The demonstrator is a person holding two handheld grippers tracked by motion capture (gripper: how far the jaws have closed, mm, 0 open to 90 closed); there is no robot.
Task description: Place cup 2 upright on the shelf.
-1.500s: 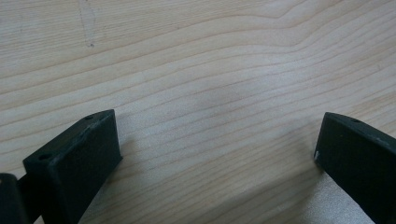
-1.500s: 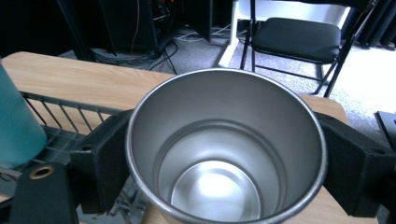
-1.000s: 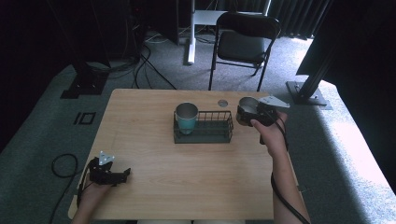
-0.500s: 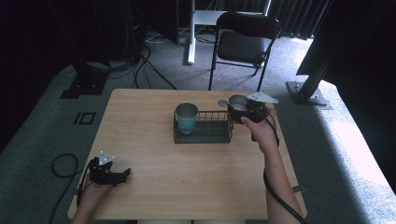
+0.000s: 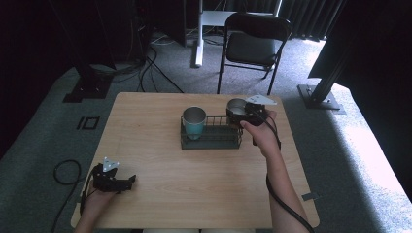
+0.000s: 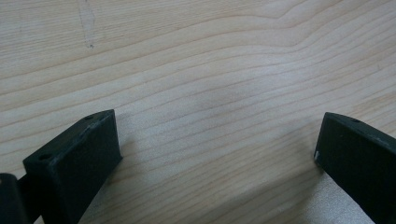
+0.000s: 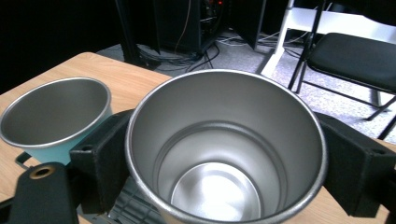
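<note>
Placing cups into the wire basket [image 5: 212,141], about halfway by the look of it. Already standing upright in the left end of the basket, centre of the high view: one teal cup [image 5: 194,123] with a steel rim, also visible at the left edge of the right gripper view [image 7: 56,119]. Not yet placed: the steel cup [image 5: 236,109], held upright above the right end of the basket, a little right of centre in the high view. Clamped on this cup from both sides: the right tool [image 5: 253,114], jaws pressing on the outer wall just below the rim, as shown from close in the right gripper view [image 7: 226,149]. Empty inside, bottom shining. Impossible to tell from these pictures whether the cup bottom already touches the basket wires.

Left to do, as a judgement: lowering the steel cup into the free right part of the basket beside the teal cup, then releasing.

Resting at the lower left of the high view, on the worktop [image 5: 160,189]: the left tool [image 5: 127,181], jaws wide apart, nothing between them but bare wood.

Compared with one second ago: steel cup and right tool moved left, from beyond the right end of the basket to over it. Left tool and teal cup in the same place as before.
</note>
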